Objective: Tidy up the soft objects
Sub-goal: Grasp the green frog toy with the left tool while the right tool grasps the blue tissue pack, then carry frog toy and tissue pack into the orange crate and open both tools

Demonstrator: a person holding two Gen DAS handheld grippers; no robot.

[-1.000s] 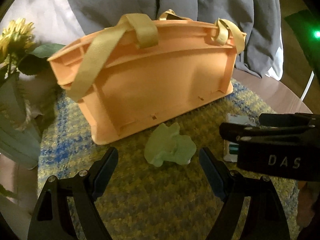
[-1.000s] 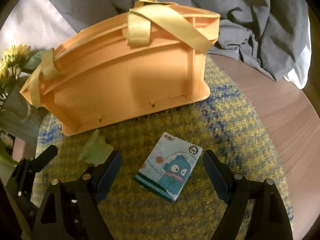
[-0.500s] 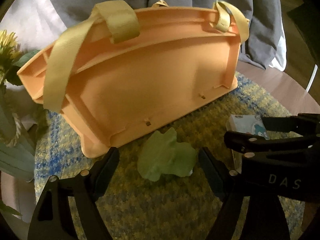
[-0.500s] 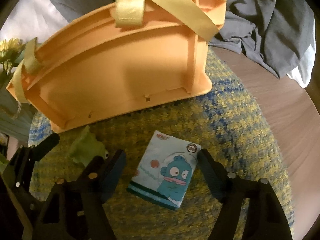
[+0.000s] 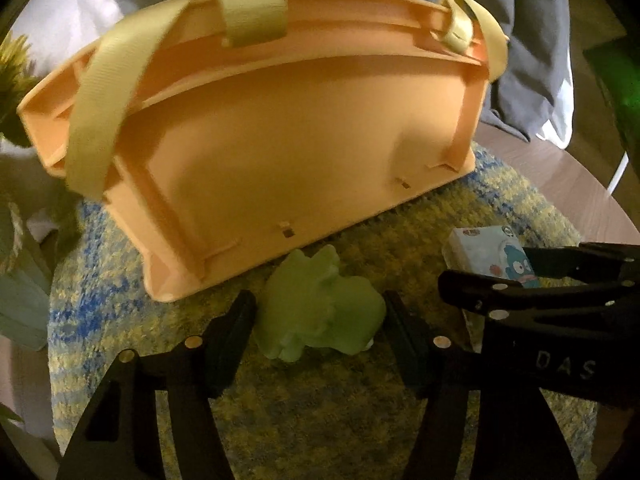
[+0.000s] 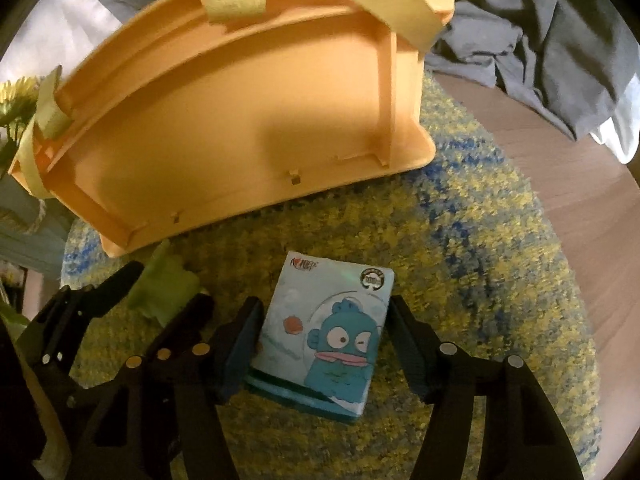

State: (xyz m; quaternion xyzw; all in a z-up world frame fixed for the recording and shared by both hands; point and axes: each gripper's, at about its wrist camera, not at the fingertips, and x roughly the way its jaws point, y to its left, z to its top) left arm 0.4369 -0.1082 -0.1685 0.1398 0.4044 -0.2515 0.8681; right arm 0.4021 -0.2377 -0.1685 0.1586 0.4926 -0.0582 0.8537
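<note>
Dim, warm light; slight blur, perhaps.

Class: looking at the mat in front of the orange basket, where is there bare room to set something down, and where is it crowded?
Free: mat right of the tissue pack, toward the table. Crowded: the strip before the basket, with the green toy, pack and both claws, left and right.

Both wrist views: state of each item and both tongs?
Left tongs: open, straddling the green soft toy.
Right tongs: open, straddling the tissue pack.
Green soft toy: on the mat, ungrasped.
Tissue pack: flat on the mat, picture up.
Orange basket: upright on the mat, straps draped over the rim; contents hidden.
</note>
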